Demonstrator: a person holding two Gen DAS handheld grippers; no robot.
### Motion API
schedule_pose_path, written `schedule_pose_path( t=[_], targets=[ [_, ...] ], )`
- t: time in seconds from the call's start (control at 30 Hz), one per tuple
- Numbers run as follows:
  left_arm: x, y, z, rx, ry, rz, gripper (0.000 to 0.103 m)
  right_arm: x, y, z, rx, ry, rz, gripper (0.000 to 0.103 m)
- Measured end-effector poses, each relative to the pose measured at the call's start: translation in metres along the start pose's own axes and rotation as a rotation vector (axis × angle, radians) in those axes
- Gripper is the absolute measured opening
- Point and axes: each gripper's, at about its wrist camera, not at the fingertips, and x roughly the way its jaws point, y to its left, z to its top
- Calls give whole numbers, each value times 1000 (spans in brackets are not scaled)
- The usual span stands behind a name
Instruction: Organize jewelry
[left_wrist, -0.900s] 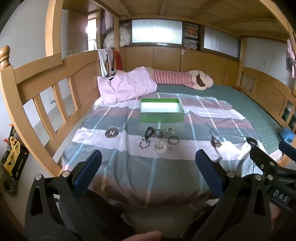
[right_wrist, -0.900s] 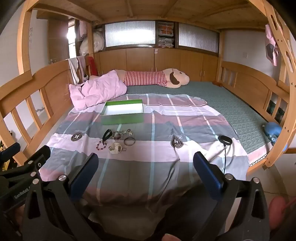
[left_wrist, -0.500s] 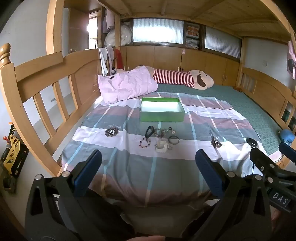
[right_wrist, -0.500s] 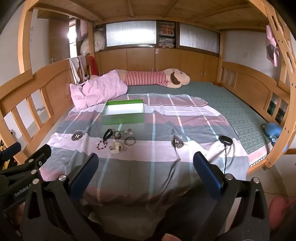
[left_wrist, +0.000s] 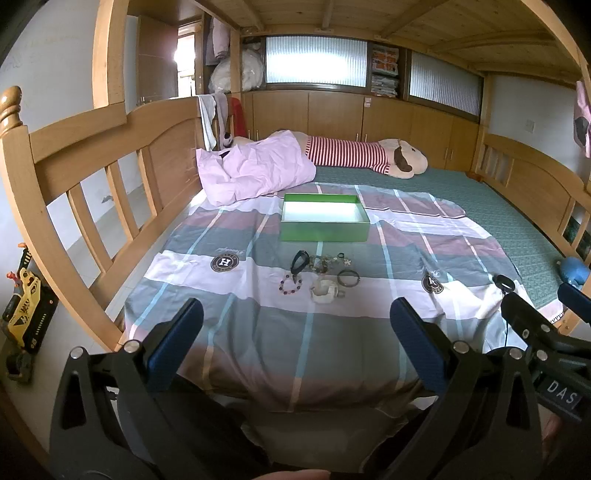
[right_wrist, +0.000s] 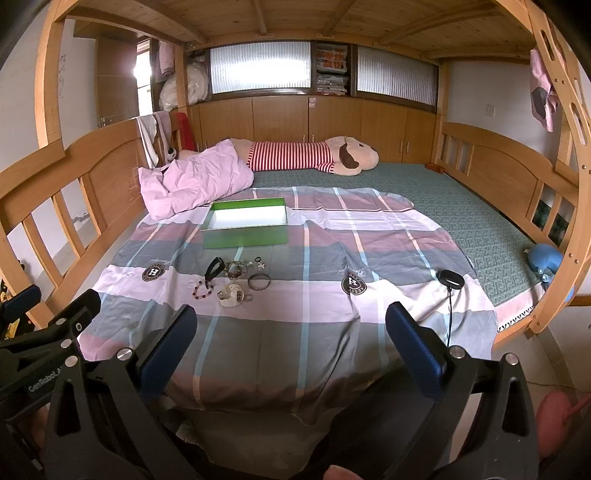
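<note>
both grippers (left_wrist: 295, 328) (right_wrist: 291, 332) hover spread, seemingly short of jewelry (left_wrist: 319, 273).

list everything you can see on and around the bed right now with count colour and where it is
box: 1, green, white inside, open, mid-blanket
jewelry pile: several pieces, mixed, blanket, just in front of box
blanket: 1, pink-grey plaid, over bed
pillow: 1, pink, left by headboard
plush toy: 1, red-striped, far end
corded black device: 1, blanket's right edge
blue object: 1, right rail
left tongs: 1, black, blue pads, open, empty
right tongs: 1, same, open, empty
</note>
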Motion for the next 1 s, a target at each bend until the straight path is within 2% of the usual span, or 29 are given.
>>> schedule_pose_path(
  t=[1.0],
  targets=[
    [5,-1,-5,-1,3,-1,100,0,-1,-1,0,-2,1,100]
  ],
)
